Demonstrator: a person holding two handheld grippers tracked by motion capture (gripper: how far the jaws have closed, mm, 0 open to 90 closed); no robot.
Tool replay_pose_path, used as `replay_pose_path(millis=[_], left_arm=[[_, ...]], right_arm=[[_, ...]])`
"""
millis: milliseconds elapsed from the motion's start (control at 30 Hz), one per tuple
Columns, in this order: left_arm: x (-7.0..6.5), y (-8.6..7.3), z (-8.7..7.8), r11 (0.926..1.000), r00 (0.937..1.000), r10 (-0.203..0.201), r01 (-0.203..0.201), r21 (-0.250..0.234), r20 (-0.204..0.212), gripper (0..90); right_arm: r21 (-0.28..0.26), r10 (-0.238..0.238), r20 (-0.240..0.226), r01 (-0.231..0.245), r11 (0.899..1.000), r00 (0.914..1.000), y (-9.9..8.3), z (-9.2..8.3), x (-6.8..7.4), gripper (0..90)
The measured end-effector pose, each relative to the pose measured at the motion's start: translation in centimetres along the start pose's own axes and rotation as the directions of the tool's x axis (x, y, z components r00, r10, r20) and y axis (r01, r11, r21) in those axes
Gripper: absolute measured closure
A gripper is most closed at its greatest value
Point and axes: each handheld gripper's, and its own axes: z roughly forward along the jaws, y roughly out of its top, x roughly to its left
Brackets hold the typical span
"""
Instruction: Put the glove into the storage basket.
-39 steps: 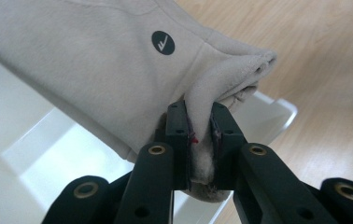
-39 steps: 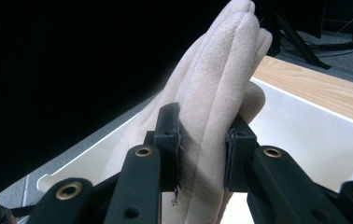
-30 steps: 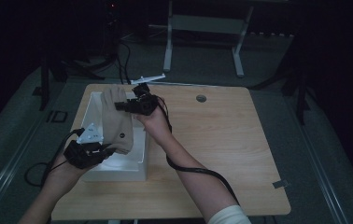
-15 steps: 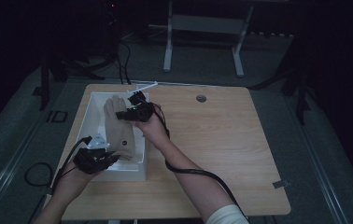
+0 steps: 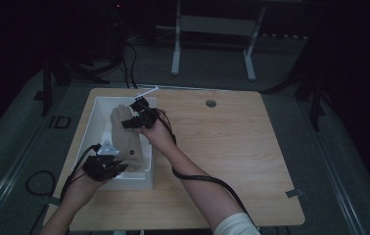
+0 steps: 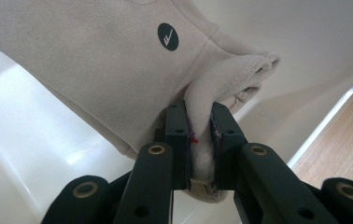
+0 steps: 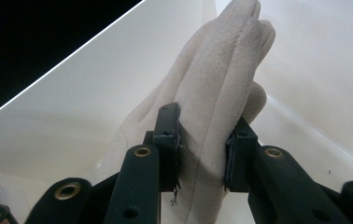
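Note:
A beige fleece garment (image 5: 126, 138) with a small dark round logo (image 6: 167, 37) lies stretched inside a white box (image 5: 91, 128) on the table's left side. My left gripper (image 5: 105, 166) sits at the box's near end, shut on a bunched fold of the garment (image 6: 201, 135). At the box's far end my right gripper (image 5: 135, 117) is shut on a thick folded part of the same garment (image 7: 212, 107). In both gripper views the cloth fills the gap between the black jaws.
The box stands on a light wooden table (image 5: 232, 156) whose right half is bare. A round grommet (image 5: 211, 103) sits near the far edge. A black cable (image 5: 197, 178) trails across the table. Metal stand legs (image 5: 212, 44) rise on the floor beyond.
Both grippers have come down with the garment, which has sunk from above the box into it. The left gripper moved toward the near edge.

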Motion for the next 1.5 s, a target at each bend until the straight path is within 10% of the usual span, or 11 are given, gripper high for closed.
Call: replay_pose_path(millis=[267,667,800,933,1500], left_arm=[[0.2,0.0,0.9,0.9992,0.9995,-0.026,0.026,0.031,0.018,53.7],[-0.2,1.1,-1.0,0.9736,0.9896,-0.138,0.128,-0.189,-0.040,7.1],[-0.3,1.7,-2.0,0.9475,0.9852,-0.172,0.165,-0.274,-0.001,7.0],[-1.0,2.6,-2.7,0.9392,0.9866,-0.163,0.156,-0.306,0.002,7.0],[-6.8,7.7,-2.7,0.9271,0.9963,-0.032,0.060,-0.370,0.079,7.1]], right_arm=[[-0.011,0.009,0.006,-0.009,1.000,0.9999,0.3,-0.1,-0.2,51.7],[-0.076,-0.036,-0.064,0.031,0.997,0.9973,-0.3,-2.8,-0.2,21.2],[-0.102,-0.050,-0.070,0.042,0.994,0.9963,-0.8,-4.5,-0.6,18.8],[-0.120,-0.051,-0.061,0.043,0.992,0.9969,-1.3,-5.8,-1.1,18.7],[-0.181,-0.090,-0.013,0.086,0.980,0.9959,-5.7,-13.2,-3.1,18.5]])
